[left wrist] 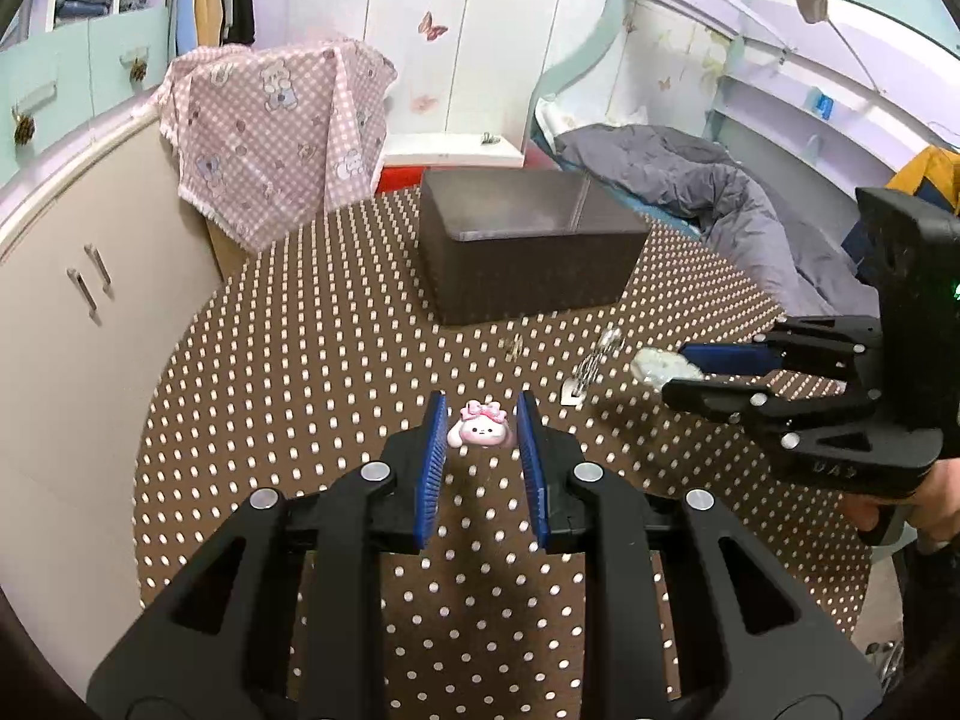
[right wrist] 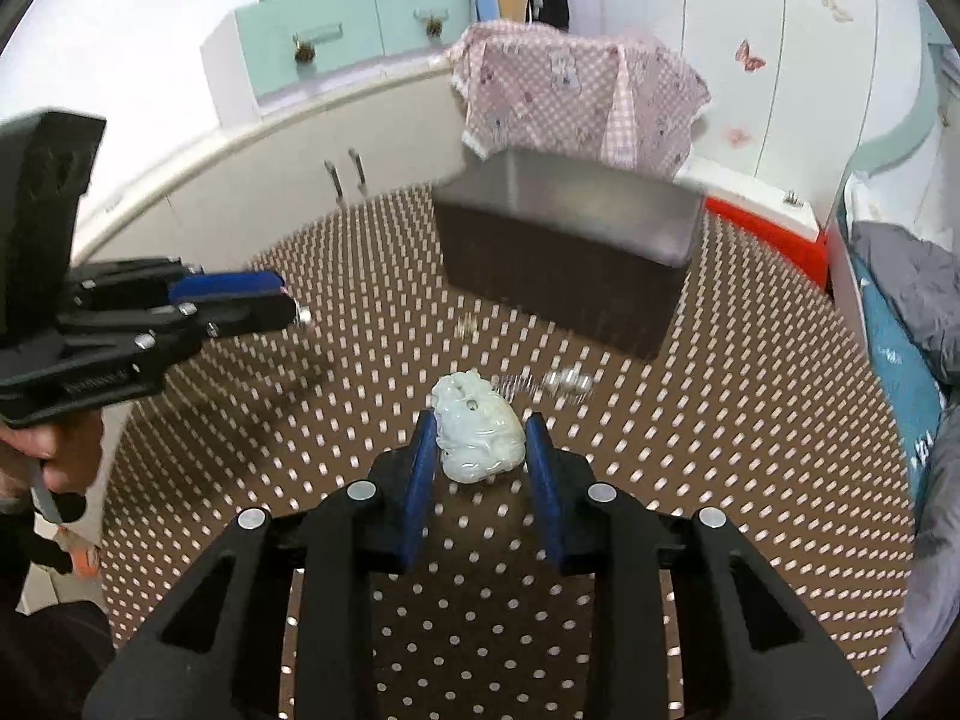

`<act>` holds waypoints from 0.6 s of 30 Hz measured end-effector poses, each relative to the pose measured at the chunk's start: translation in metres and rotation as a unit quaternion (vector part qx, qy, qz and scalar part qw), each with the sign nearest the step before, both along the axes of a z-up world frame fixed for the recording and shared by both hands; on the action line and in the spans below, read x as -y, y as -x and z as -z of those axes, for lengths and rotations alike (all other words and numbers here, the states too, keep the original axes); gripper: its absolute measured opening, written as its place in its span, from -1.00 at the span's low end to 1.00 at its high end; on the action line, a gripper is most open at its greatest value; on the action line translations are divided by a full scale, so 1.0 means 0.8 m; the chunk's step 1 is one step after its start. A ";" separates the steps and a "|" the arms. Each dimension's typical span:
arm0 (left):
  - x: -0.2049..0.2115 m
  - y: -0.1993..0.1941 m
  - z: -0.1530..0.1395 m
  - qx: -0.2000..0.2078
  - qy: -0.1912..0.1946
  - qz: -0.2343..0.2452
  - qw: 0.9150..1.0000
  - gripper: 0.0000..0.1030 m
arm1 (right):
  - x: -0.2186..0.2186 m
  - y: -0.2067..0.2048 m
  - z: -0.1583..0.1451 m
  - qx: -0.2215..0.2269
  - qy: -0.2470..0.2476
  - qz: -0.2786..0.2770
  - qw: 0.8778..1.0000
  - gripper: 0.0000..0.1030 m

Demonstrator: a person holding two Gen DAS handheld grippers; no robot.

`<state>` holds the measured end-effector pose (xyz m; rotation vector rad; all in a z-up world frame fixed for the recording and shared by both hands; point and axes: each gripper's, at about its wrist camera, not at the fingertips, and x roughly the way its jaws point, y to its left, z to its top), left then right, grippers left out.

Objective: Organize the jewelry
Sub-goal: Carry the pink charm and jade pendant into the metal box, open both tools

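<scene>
The dark storage box [left wrist: 528, 246] hides its own floor, so its contents cannot be made out. Motion blur smears the silver chain [left wrist: 591, 366] and a small ring [left wrist: 512, 348] lying on the polka-dot tablecloth [left wrist: 300, 360] before the box. The left gripper [left wrist: 482, 429] clasps a pink bunny charm [left wrist: 478, 432] between its pads. The right gripper [right wrist: 480, 438] grips a pale jade pendant [right wrist: 477, 438], lifted off the cloth. Bare cloth lies between grippers and box; the table's rim curves close to the cupboards [left wrist: 72, 300].
</scene>
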<state>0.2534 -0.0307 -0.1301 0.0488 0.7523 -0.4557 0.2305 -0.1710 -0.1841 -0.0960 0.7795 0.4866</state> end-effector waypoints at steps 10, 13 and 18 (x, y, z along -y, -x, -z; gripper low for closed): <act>0.029 -0.058 -0.089 0.073 0.005 0.018 0.997 -0.55 | 0.038 -0.048 -0.114 0.080 -0.042 0.027 0.996 -0.46; 0.044 -0.090 -0.103 0.072 0.013 0.025 0.997 -0.55 | 0.046 -0.075 -0.126 0.079 -0.049 0.036 0.995 -0.46; 0.064 -0.132 -0.103 0.054 0.011 0.025 0.998 -0.55 | 0.050 -0.115 -0.127 0.060 -0.065 0.046 0.995 -0.46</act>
